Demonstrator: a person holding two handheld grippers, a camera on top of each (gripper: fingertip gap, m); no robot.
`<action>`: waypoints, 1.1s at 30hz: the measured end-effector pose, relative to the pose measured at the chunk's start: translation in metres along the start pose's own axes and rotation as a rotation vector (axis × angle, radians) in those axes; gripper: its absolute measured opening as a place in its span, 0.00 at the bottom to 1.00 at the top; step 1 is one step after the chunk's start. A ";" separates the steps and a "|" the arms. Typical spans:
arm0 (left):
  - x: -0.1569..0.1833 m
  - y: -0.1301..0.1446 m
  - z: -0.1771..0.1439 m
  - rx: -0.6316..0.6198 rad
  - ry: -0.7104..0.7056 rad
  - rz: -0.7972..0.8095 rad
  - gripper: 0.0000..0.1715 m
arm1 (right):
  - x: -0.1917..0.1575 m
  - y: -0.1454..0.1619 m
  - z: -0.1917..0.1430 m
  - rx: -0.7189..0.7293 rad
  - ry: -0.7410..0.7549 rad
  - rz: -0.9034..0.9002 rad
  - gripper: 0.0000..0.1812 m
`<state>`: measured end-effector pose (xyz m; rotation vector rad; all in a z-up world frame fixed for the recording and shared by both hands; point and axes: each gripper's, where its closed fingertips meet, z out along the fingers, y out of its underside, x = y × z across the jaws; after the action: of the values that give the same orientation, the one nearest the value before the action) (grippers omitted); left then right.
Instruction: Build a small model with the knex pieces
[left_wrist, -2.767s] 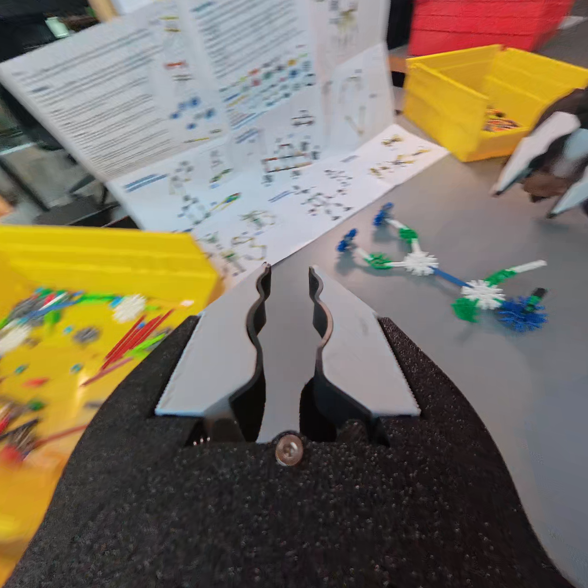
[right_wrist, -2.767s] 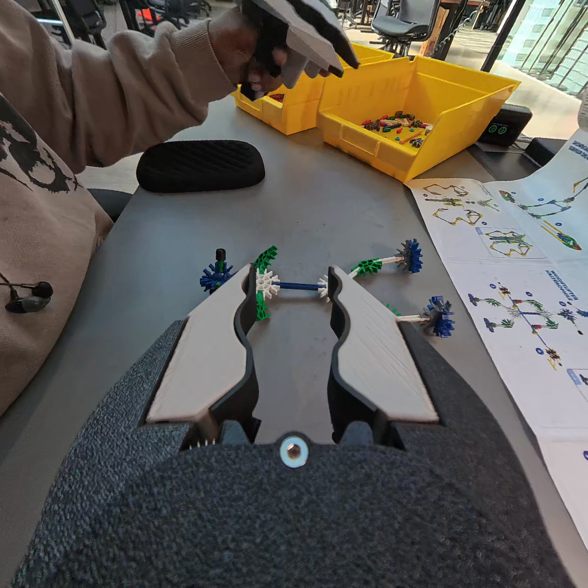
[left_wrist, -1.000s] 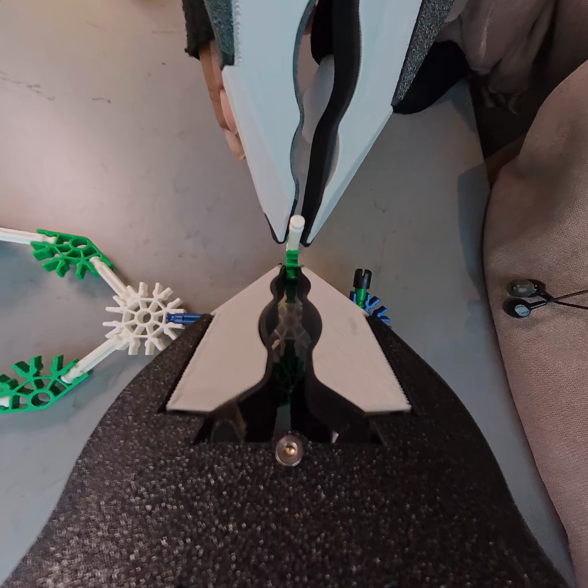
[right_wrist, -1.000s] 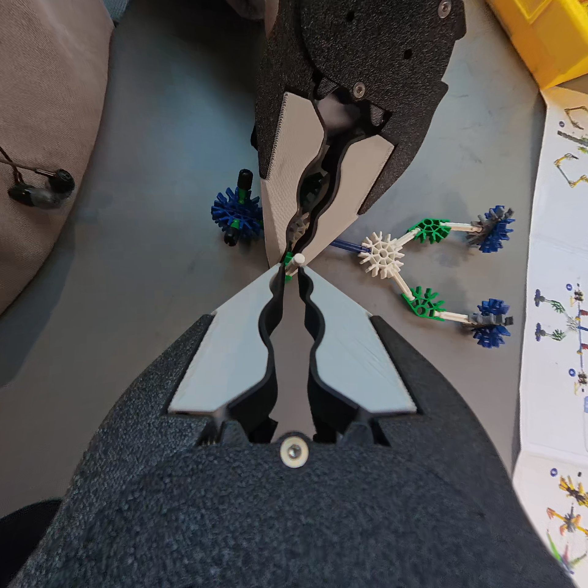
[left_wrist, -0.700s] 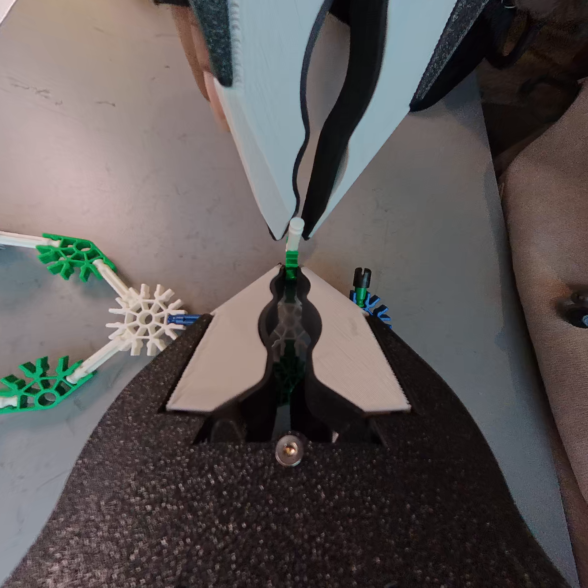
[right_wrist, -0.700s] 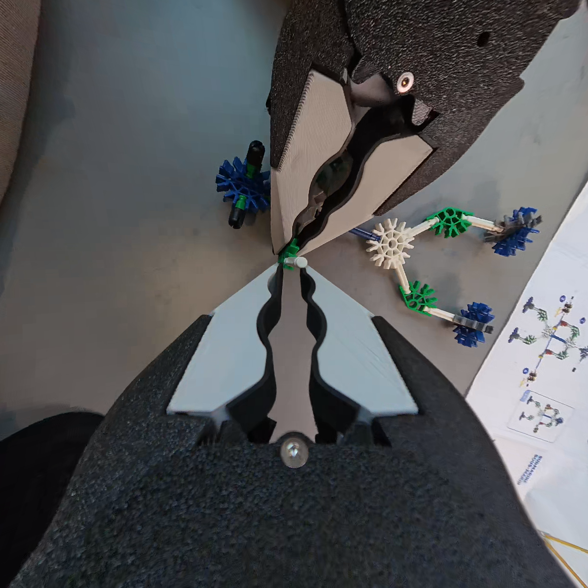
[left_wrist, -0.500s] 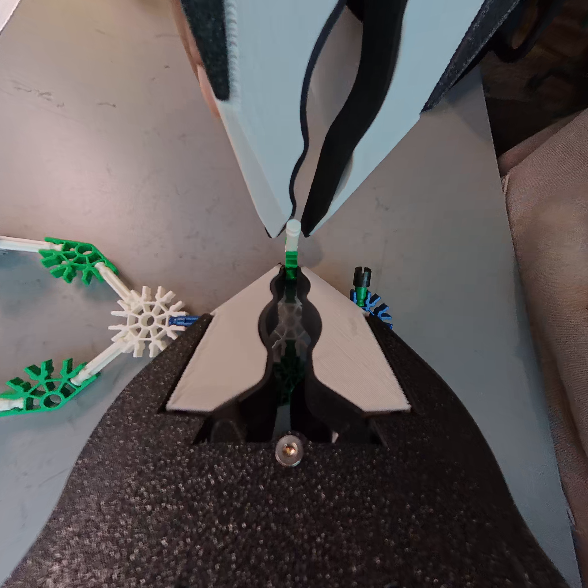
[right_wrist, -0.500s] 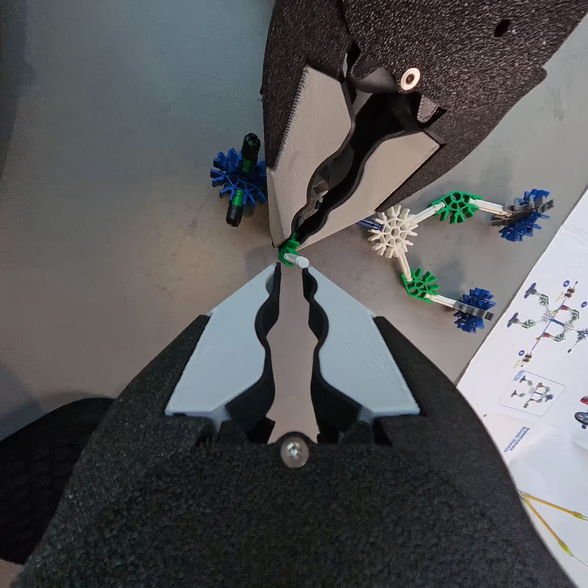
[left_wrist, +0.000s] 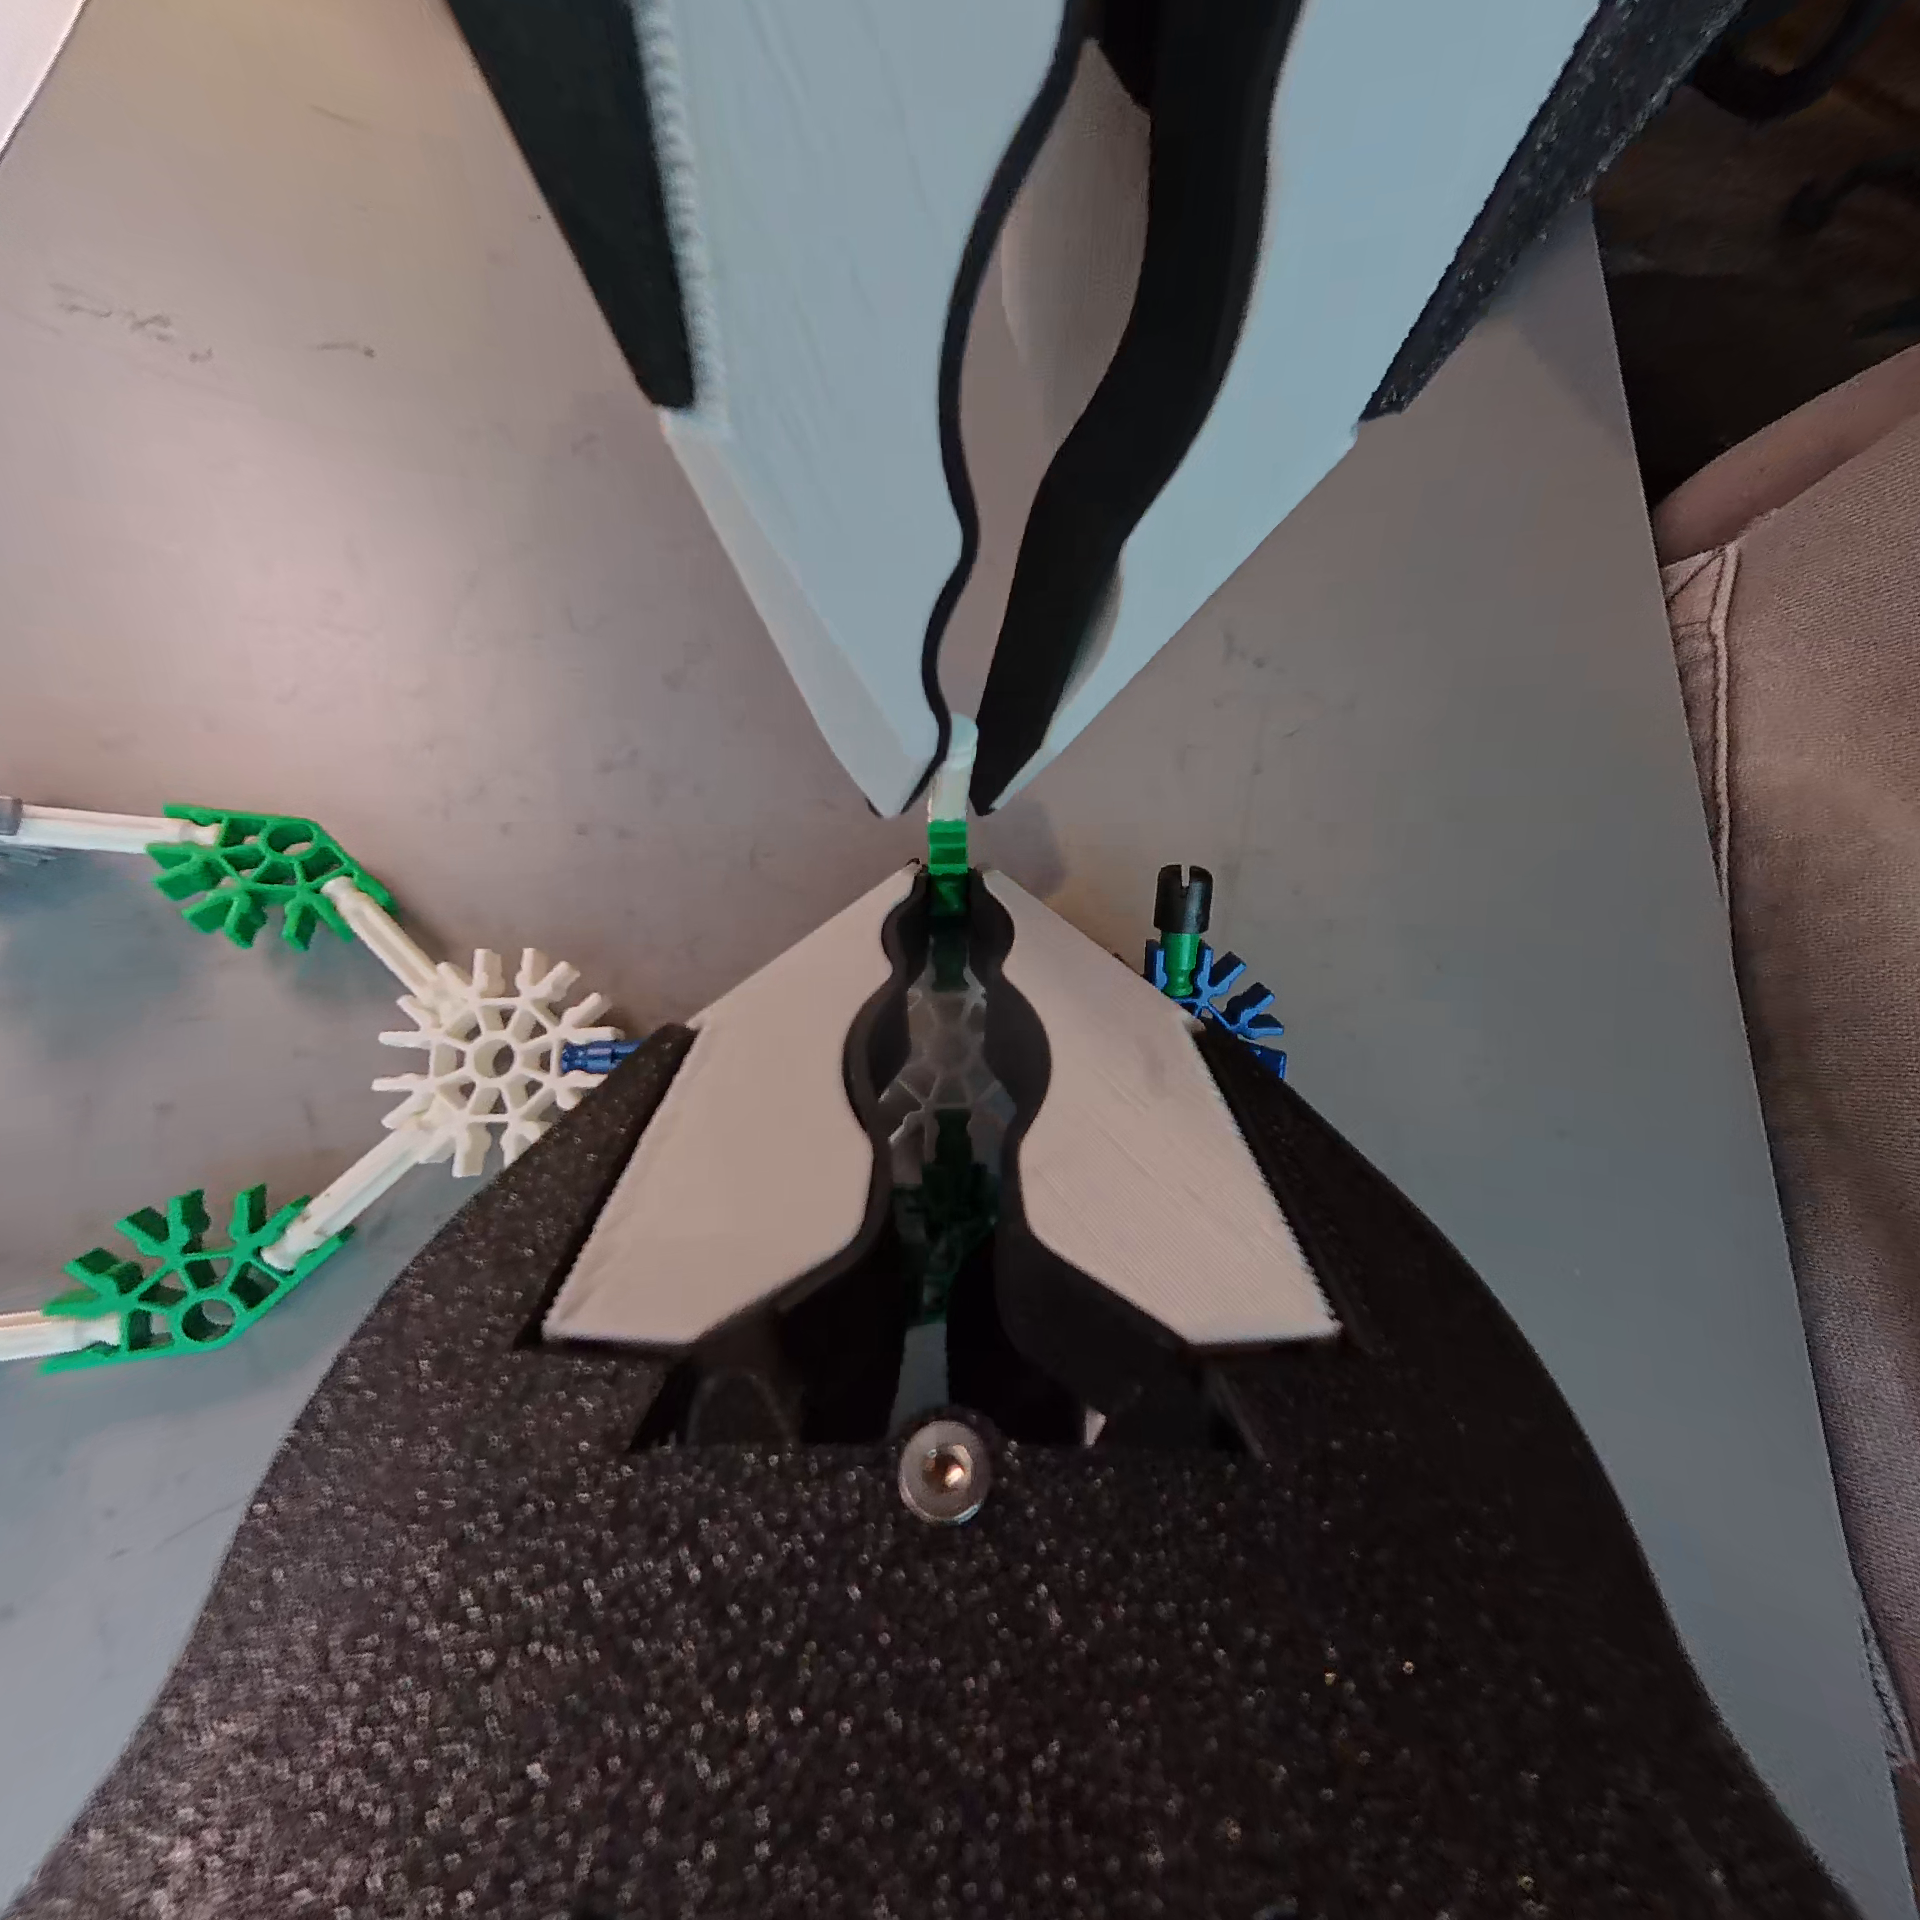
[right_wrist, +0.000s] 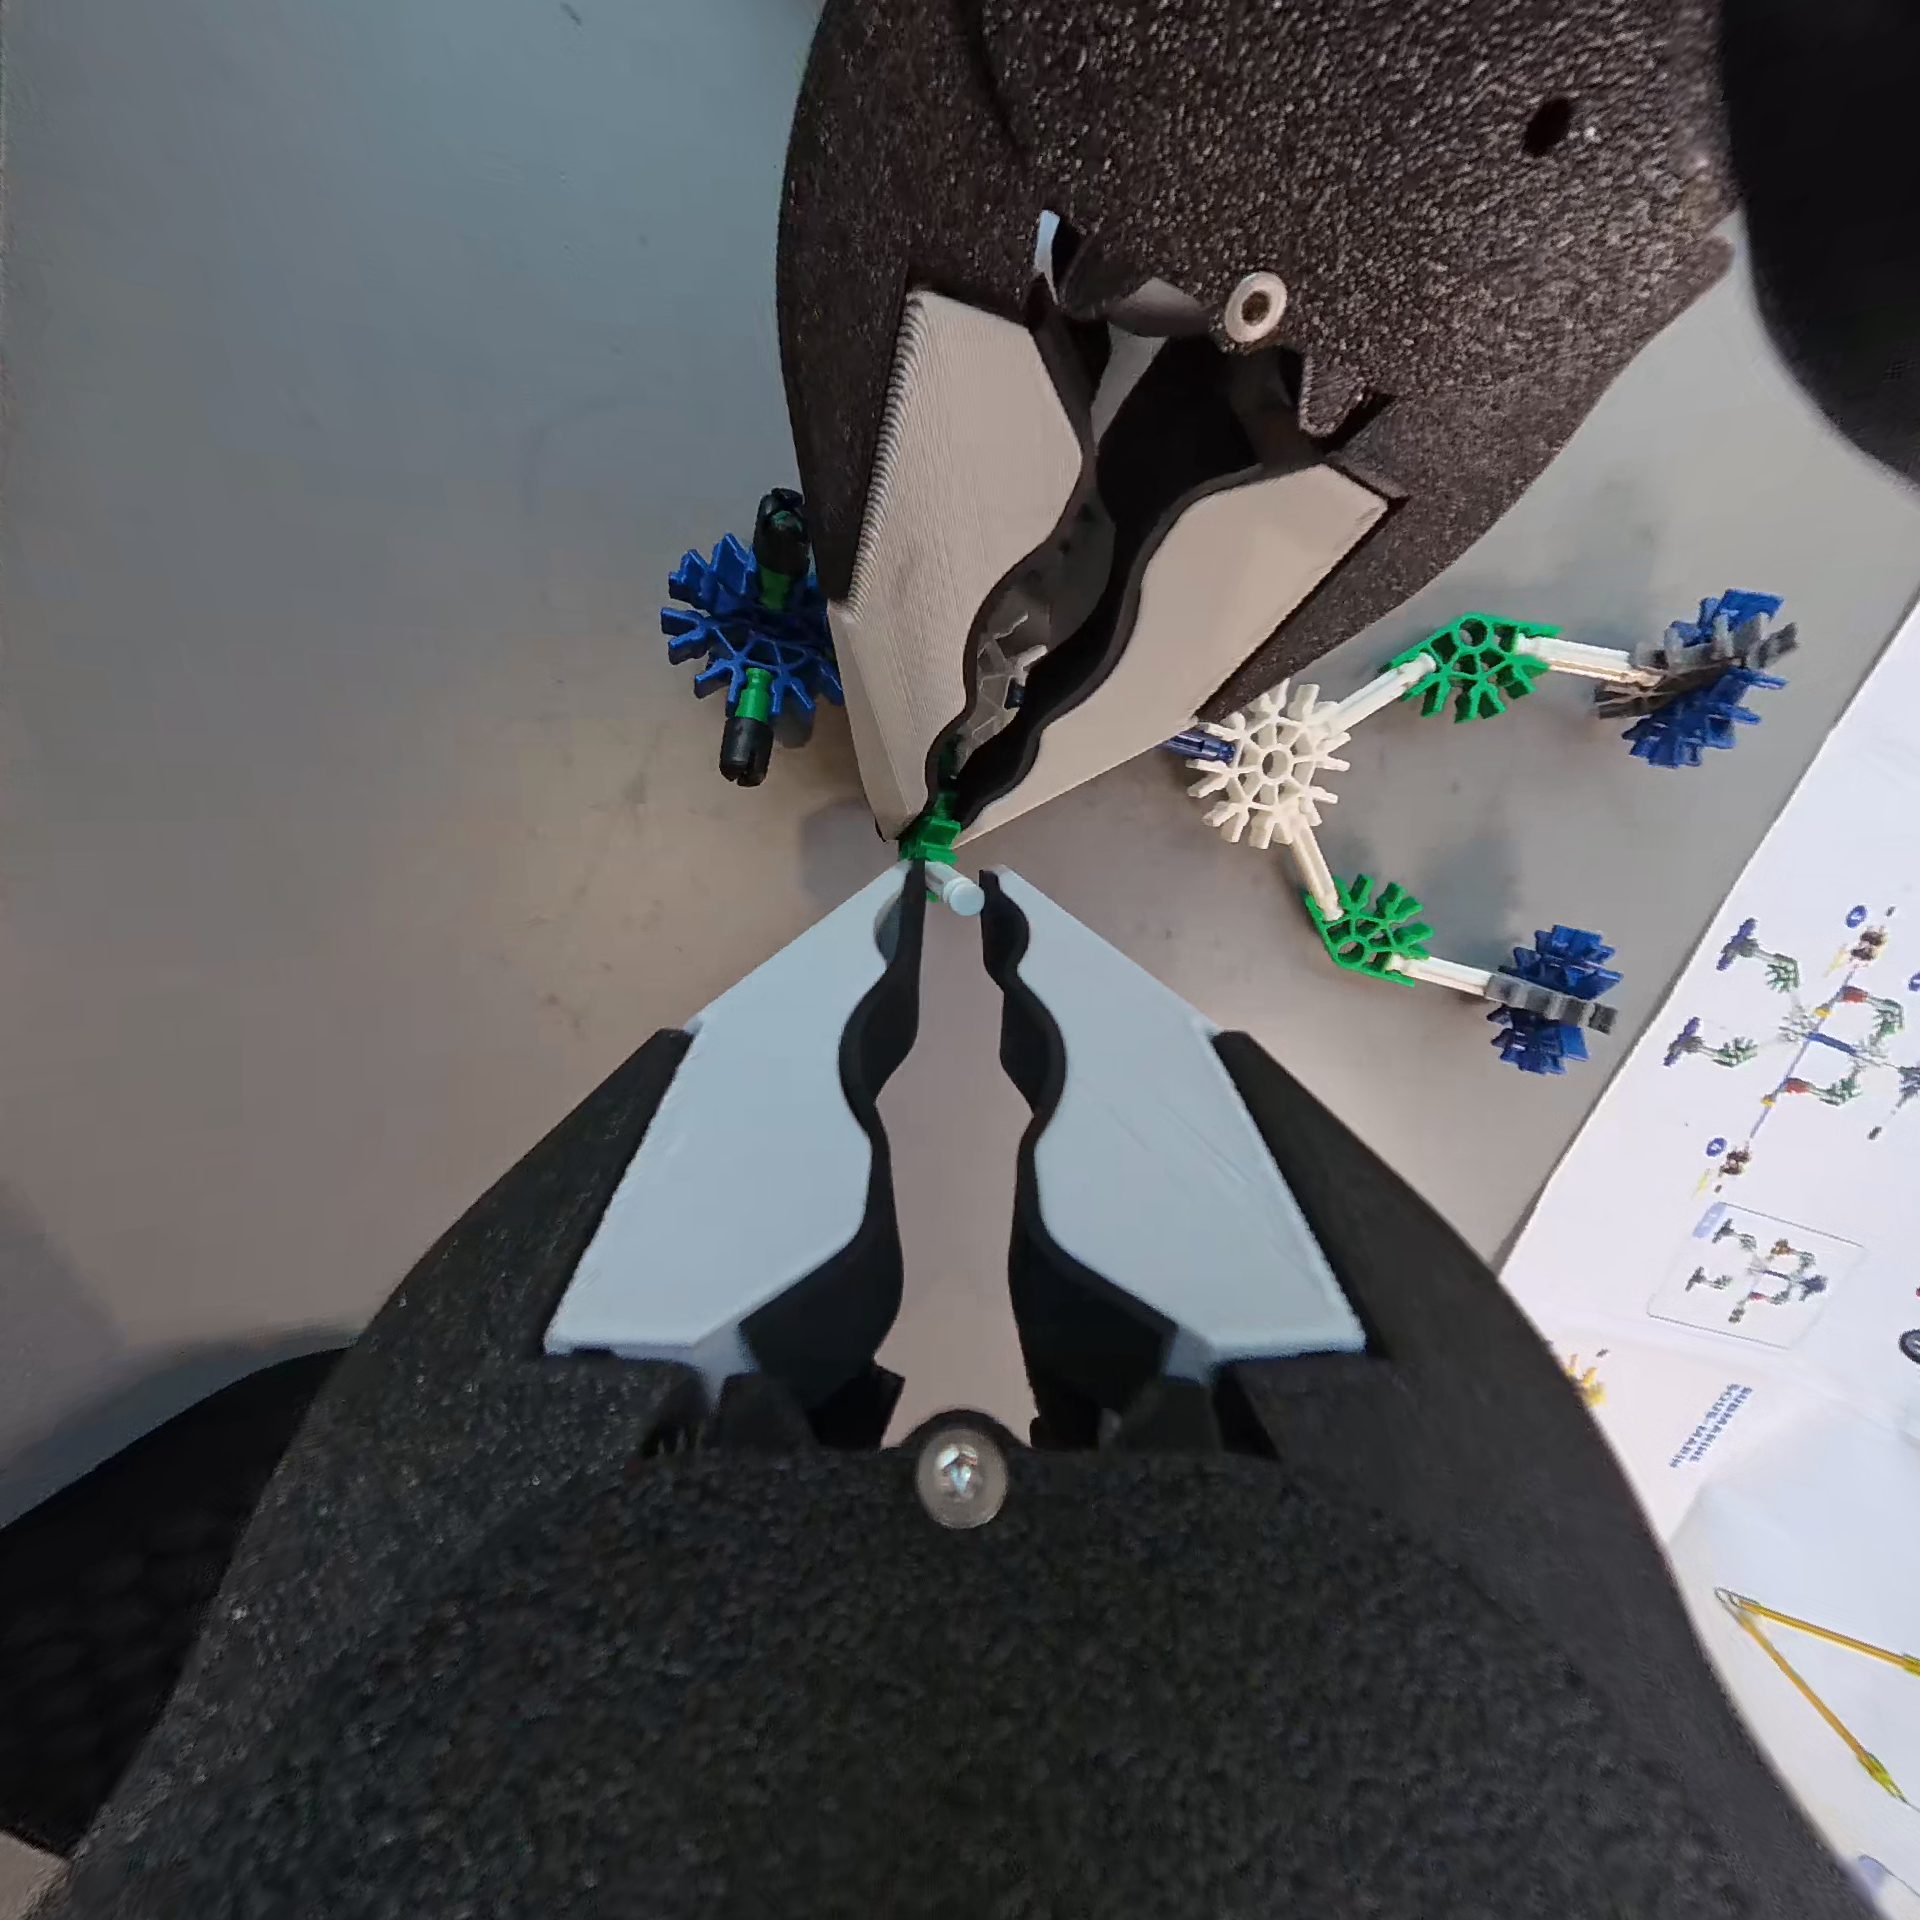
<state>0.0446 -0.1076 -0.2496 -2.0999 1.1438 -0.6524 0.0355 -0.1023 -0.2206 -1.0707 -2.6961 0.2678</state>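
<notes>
Left claw (left_wrist: 945, 883) clamping green connector (left_wrist: 948, 844), white rod (right_wrist: 958, 894) between right claw (right_wrist: 948, 883) tips

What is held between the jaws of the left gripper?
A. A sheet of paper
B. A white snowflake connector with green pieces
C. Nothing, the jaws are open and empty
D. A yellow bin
B: in the left wrist view the left gripper has its jaws shut on the white snowflake connector, with a green connector sticking out past the tips toward the right gripper.
</notes>
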 end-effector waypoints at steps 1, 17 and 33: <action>0.000 0.000 0.000 0.002 0.004 -0.005 0.03 | 0.000 0.000 0.000 -0.007 0.000 -0.010 0.05; -0.010 -0.001 -0.003 0.049 -0.018 -0.100 0.04 | 0.008 0.001 0.003 0.038 0.146 0.036 0.03; -0.012 -0.005 -0.007 0.099 0.100 -0.364 0.03 | 0.013 -0.003 -0.004 0.122 0.892 -0.154 0.02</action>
<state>0.0369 -0.0975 -0.2422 -2.2294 0.7647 -0.9706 0.0256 -0.0951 -0.2144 -0.6980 -1.9074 -0.0709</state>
